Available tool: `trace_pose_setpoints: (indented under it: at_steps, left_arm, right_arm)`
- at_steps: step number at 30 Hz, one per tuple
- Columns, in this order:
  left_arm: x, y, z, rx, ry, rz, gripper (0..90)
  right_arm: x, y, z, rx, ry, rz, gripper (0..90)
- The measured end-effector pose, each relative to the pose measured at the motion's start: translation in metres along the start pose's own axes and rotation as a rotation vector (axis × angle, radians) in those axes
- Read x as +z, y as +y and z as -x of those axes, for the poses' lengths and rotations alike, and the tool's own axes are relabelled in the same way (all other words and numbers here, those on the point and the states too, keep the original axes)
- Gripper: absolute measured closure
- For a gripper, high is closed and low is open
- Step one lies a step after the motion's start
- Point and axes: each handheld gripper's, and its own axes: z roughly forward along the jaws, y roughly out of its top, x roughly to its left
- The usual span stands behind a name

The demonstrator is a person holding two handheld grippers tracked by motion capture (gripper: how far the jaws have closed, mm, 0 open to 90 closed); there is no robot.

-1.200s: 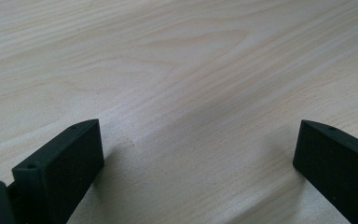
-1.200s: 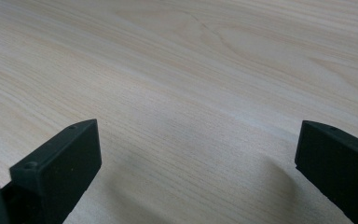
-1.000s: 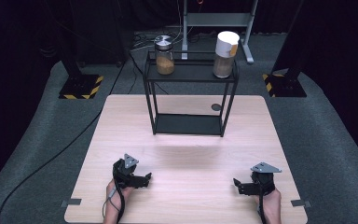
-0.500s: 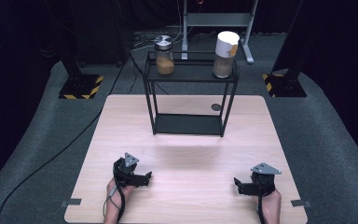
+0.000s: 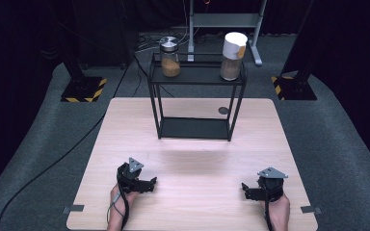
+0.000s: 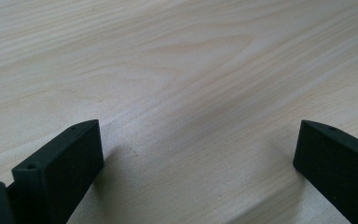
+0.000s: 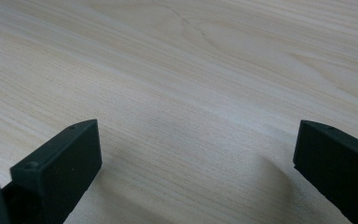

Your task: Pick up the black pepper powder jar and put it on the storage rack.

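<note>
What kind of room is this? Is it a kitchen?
Probably not a kitchen: it looks like a dark recording studio. A lone table stands on grey carpet, with black curtains and striped stand bases around it.

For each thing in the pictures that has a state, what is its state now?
left gripper: open, resting on the table, holding nothing
right gripper: open, resting on the table, holding nothing
glass jar: upright on shelf top, lid on
white-lidded container: upright on shelf top, closed
black shelf: standing upright on the table

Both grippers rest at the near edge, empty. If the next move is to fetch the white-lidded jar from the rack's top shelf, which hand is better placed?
Probably right: the right gripper, jaws open, sits on the same side as the white-lidded jar; the left gripper sits nearer the metal-lidded jar.
</note>
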Motion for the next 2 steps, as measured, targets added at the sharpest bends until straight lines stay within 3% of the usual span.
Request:
trace_pose_setpoints:
  at_steps: [2]
  left_arm:
    - [0.0004,0.0002,0.0001,-0.008,0.002,-0.001,0.6]
  right_arm:
    - [0.0005,0.0013,0.0018,0.009,0.006,-0.008,0.0]
